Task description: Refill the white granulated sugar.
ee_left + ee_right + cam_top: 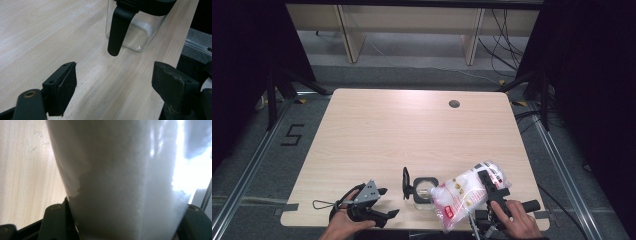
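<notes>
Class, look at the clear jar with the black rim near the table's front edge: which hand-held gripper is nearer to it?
Right. The right hand-held gripper holds a white bag tipped against the jar; the left hand-held gripper is open, apart from the jar.

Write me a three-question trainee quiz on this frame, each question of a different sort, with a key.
1. True or false: the left hand-held gripper is shut on the clear container.
2. What does the right hand-held gripper hold? A) a black lid B) a plastic bag of white powder C) a cable
3. In a few words: where does the container's black lid stand?

Key
1. False. In the left gripper view its jaws stand wide apart over bare table, short of the container.
2. B. The bag sits between its jaws, tilted toward the container's open mouth.
3. Flipped open, upright at the container's left side in the high view.
</notes>
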`<action>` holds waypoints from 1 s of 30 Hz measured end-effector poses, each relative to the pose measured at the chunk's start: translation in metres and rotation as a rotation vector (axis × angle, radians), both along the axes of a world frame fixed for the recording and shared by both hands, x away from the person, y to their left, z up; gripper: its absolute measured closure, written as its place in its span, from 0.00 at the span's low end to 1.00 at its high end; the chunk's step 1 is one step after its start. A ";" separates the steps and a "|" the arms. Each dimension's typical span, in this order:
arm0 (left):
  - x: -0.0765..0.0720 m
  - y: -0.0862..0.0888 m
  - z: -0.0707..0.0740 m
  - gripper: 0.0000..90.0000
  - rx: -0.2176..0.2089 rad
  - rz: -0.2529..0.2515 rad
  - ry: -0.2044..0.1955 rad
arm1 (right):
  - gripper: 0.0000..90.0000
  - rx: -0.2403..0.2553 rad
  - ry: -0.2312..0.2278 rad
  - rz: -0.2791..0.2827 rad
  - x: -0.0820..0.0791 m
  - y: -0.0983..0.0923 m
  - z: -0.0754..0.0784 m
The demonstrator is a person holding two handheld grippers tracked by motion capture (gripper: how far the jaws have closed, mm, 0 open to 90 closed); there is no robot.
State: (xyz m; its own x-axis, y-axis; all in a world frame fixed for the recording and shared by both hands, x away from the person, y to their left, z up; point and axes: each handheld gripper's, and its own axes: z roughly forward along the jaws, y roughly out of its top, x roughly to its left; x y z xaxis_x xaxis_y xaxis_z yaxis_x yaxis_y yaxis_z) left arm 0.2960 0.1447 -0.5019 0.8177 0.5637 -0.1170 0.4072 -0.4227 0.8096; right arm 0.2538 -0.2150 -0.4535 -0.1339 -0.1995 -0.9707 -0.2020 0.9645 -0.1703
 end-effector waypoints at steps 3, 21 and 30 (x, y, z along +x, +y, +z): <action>0.001 0.000 0.000 0.22 0.002 -0.006 0.001 | 0.43 0.004 -0.004 -0.010 0.000 -0.001 0.000; 0.001 0.001 0.000 0.22 0.026 -0.012 -0.013 | 0.43 -0.023 -0.018 0.007 0.000 0.001 0.003; 0.001 0.001 0.001 0.22 0.019 -0.016 -0.010 | 0.43 -0.005 -0.017 0.007 -0.001 0.000 0.004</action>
